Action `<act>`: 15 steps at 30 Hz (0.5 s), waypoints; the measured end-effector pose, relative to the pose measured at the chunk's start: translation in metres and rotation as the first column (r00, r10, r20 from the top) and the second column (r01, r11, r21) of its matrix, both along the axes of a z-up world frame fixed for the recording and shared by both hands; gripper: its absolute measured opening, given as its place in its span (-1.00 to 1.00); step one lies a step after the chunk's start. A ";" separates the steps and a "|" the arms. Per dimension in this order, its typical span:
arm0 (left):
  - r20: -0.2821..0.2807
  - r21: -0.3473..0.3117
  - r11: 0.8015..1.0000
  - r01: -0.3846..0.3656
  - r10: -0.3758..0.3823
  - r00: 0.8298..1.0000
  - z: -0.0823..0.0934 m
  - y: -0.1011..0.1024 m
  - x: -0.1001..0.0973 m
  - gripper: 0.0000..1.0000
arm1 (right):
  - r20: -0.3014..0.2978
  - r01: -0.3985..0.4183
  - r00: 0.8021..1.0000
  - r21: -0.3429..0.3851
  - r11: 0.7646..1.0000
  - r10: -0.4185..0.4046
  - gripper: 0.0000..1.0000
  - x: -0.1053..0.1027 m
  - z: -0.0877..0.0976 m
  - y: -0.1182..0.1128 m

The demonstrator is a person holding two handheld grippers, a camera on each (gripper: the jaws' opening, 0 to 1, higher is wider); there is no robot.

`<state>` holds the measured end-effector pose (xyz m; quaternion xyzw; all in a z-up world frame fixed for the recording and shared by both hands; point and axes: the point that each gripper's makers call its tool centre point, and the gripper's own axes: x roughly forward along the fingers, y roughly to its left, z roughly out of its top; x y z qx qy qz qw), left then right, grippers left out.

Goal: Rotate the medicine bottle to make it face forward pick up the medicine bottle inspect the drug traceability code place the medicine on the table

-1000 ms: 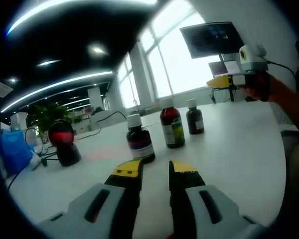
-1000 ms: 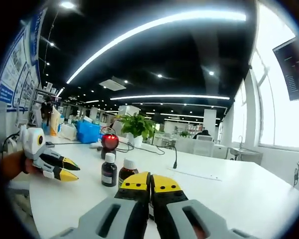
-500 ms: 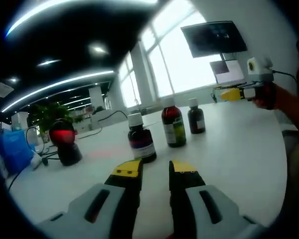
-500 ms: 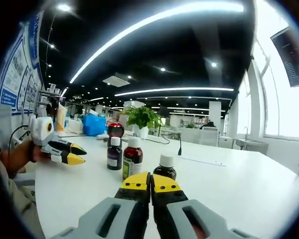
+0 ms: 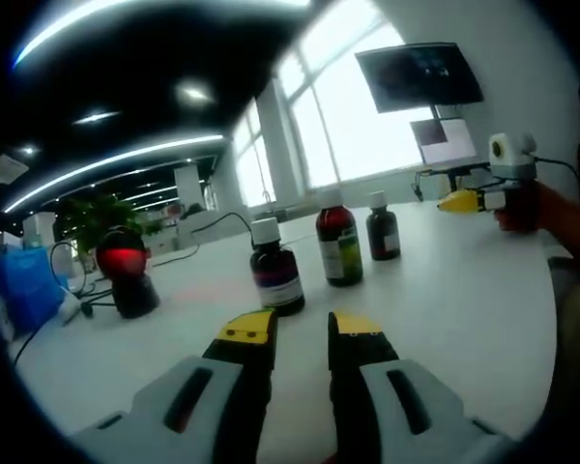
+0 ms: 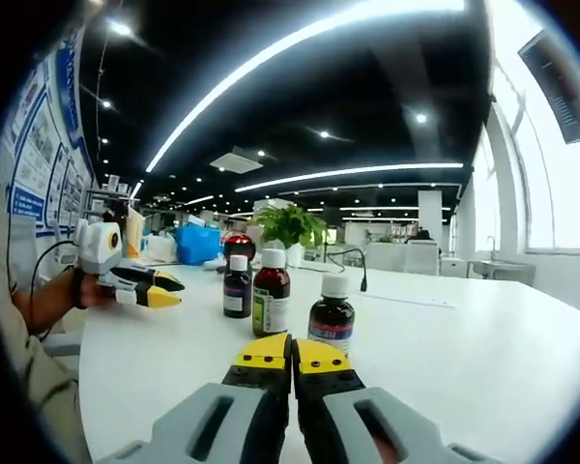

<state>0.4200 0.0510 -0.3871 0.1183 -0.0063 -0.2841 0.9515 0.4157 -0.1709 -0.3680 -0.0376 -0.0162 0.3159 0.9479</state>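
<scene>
Three brown medicine bottles with white caps stand in a row on the white table (image 5: 464,309). In the left gripper view the nearest bottle (image 5: 274,275) has a purple and red label, the middle one (image 5: 338,242) a green and yellow label, and the small one (image 5: 382,227) stands farthest. My left gripper (image 5: 300,329) is open, a short way in front of the nearest bottle. The right gripper (image 5: 464,201) is held in a hand at the far right, off the bottles. In the right gripper view my right gripper (image 6: 292,353) is shut and empty, just before the small bottle (image 6: 331,314); the left gripper (image 6: 167,290) hovers at left.
A black scanner with a red glowing window (image 5: 124,275) stands left of the bottles, with cables behind it. A monitor (image 5: 420,75) hangs near the windows. A potted plant (image 6: 292,227) and a blue bag (image 6: 198,244) sit at the table's far end.
The right gripper has moved down and to the right in the left gripper view, away from the bottles. The right gripper view now faces the bottles head-on. The left gripper has barely moved.
</scene>
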 end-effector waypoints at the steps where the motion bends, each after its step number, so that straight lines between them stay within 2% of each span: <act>1: 0.000 -0.001 1.000 -0.001 0.001 1.000 0.000 0.000 0.000 -0.72 | 0.000 0.000 1.000 0.008 1.000 0.000 -1.00 0.000 0.000 -0.001; 4: -0.001 -0.001 1.000 -0.002 0.002 1.000 0.000 0.000 0.000 -0.72 | -0.035 -0.005 0.999 0.045 0.999 0.007 -1.00 0.002 -0.005 -0.005; 6: -0.005 -0.003 1.000 -0.003 0.003 1.000 -0.001 0.001 0.001 -0.72 | -0.040 -0.007 0.999 0.080 0.997 0.010 -1.00 0.002 -0.002 -0.007; 8: -0.005 -0.002 1.000 -0.004 0.004 1.000 -0.001 0.001 0.001 -0.72 | -0.041 -0.014 0.999 0.082 0.997 0.017 -1.00 0.001 -0.003 -0.007; 11: -0.003 0.005 1.000 -0.004 0.004 1.000 -0.001 0.000 0.001 -0.72 | -0.045 -0.033 0.998 0.062 0.998 0.036 -1.00 -0.001 -0.006 -0.003; 15: -0.003 0.000 1.000 0.000 0.000 1.000 0.000 -0.001 0.000 -0.72 | -0.034 -0.048 0.998 -0.008 0.999 0.048 -1.00 -0.003 -0.012 0.004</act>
